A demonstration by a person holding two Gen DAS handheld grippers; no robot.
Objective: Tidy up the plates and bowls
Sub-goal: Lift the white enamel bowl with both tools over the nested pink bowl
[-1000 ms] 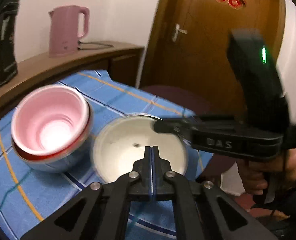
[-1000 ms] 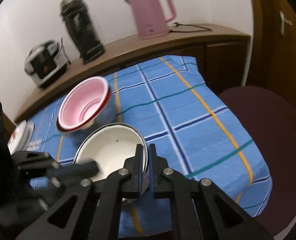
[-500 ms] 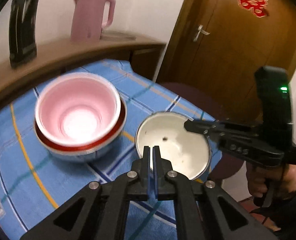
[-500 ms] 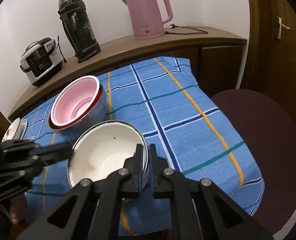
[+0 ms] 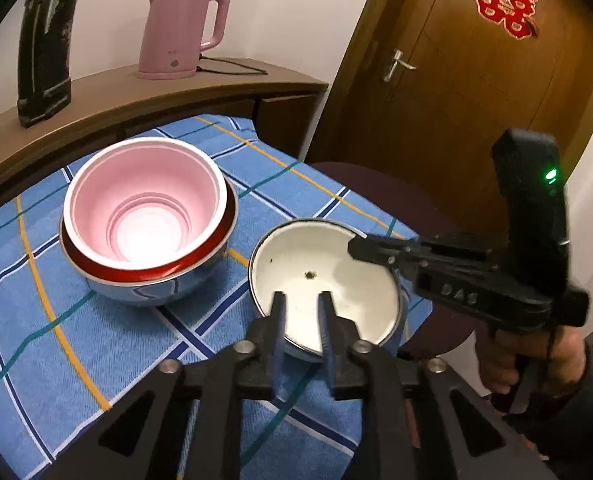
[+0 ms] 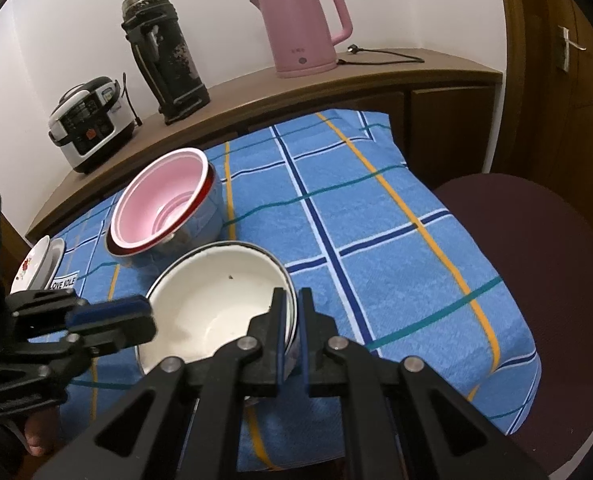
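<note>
1. I am holding the white enamel bowl (image 6: 220, 304) by its rim with my right claw (image 6: 291, 320), the two jaws pinching the thin wall at the lower centre of the right wrist frame, one inside and one outside.
2. My left claw (image 5: 302, 312) has just been opening; its jaws are standing slightly spread over the near rim of the same bowl, at the lower centre of the left wrist frame, and I cannot see them pressing on it.
3. I am judging this bowl stiff and fairly light, with a smooth glazed surface that could slip, and enamel that chips if knocked. The rim is the sensible place to grip.
4. The bowl is empty apart from a small dark speck near its middle; it is sitting just above or on the blue checked cloth (image 6: 376, 216) covering the bench.
5. To its upper left, a pink bowl (image 5: 142, 204) is nesting inside a red-rimmed steel bowl (image 5: 152, 280); the pink one is empty.
6. Small plates (image 6: 36, 266) are stacked at the left edge of the right wrist frame.
</note>
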